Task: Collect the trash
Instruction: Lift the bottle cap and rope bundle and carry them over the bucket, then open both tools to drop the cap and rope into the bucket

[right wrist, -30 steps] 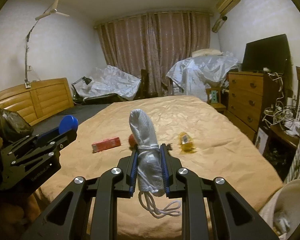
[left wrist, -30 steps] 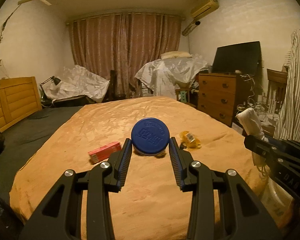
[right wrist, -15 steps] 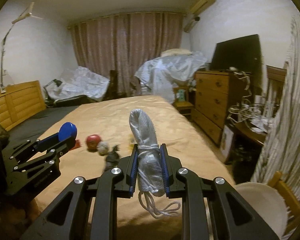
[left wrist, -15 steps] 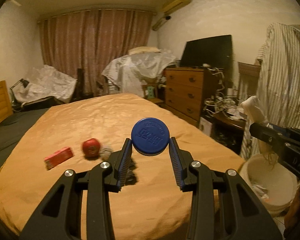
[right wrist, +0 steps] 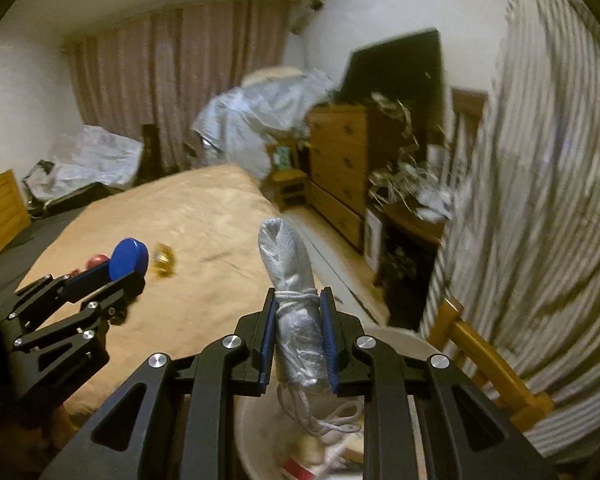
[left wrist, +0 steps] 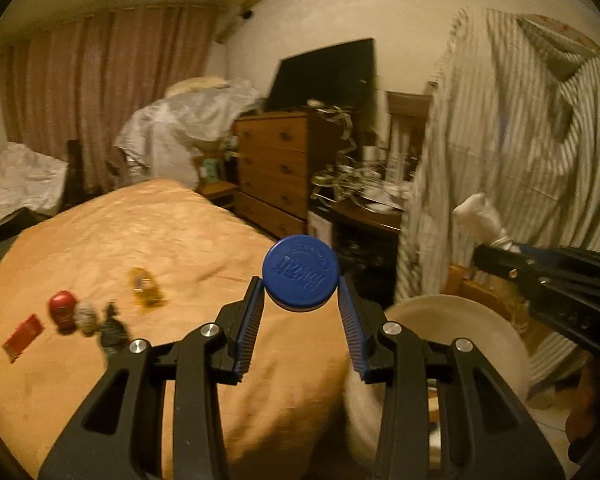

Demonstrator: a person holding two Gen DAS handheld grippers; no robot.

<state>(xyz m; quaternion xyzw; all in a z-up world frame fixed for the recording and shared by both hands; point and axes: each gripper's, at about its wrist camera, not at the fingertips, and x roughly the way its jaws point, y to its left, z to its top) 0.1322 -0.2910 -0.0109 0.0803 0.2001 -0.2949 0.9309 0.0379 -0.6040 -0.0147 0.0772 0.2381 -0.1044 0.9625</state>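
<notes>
Fingers of the left gripper [left wrist: 300, 300] clamp a blue lid [left wrist: 300, 278] at frame centre, while the right gripper [right wrist: 298, 336] squeezes a tied white bag [right wrist: 294, 300] above a bin [right wrist: 260, 432].

A lived-in home bedroom is showing here: a bed [left wrist: 148, 240] is filling the middle, curtains [left wrist: 100, 88] are hanging behind, a wooden dresser [left wrist: 276, 168] is carrying a dark television [left wrist: 324, 72] (striped clothing [left wrist: 520, 152] is hanging nearby).

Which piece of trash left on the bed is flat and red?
The red packet, farthest left on the bed. The red ball beside it is round, the grey wad pale, the wrapper yellowish.
</notes>
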